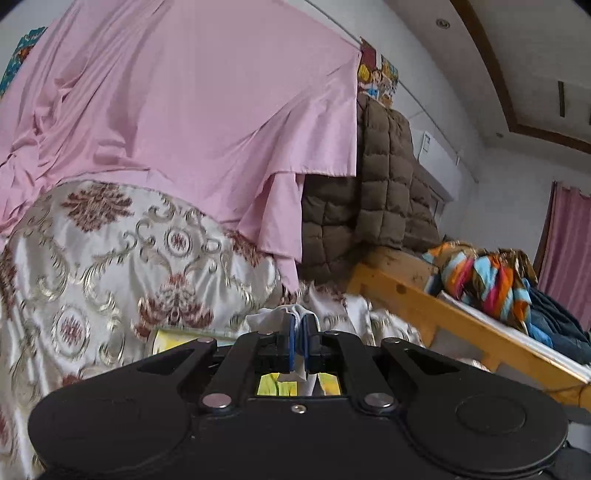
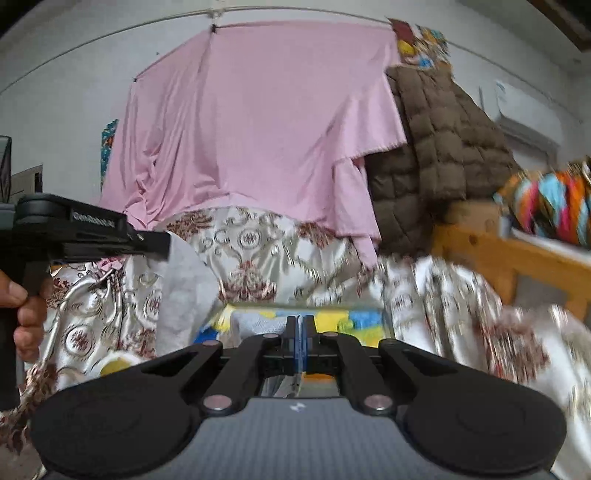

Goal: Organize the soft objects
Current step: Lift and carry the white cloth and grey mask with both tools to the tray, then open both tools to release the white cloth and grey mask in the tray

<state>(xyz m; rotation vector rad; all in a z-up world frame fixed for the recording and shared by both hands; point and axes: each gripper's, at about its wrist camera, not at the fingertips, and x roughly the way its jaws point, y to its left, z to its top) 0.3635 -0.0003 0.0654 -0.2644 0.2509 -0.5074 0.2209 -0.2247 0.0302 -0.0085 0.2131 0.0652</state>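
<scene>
Wall: white point(image 2: 74, 74), behind the hanging fabrics.
Bed frame: wooden point(image 1: 424, 306), at the right.
Air conditioner: white unit point(image 1: 439, 166), high on the wall.
Ceiling: brown trim point(image 1: 491, 66) and a recessed light point(image 1: 442, 23).
Curtain: pink point(image 1: 569, 251), far right.

black left tool point(image 1: 298, 325) with blue pads, silver screws.

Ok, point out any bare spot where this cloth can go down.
Little is free. The wooden bed rail is bare between the brown quilted coat and the striped cloth. Elsewhere it is crowded: satin cover fills the middle, pink sheet hangs over it.
</scene>
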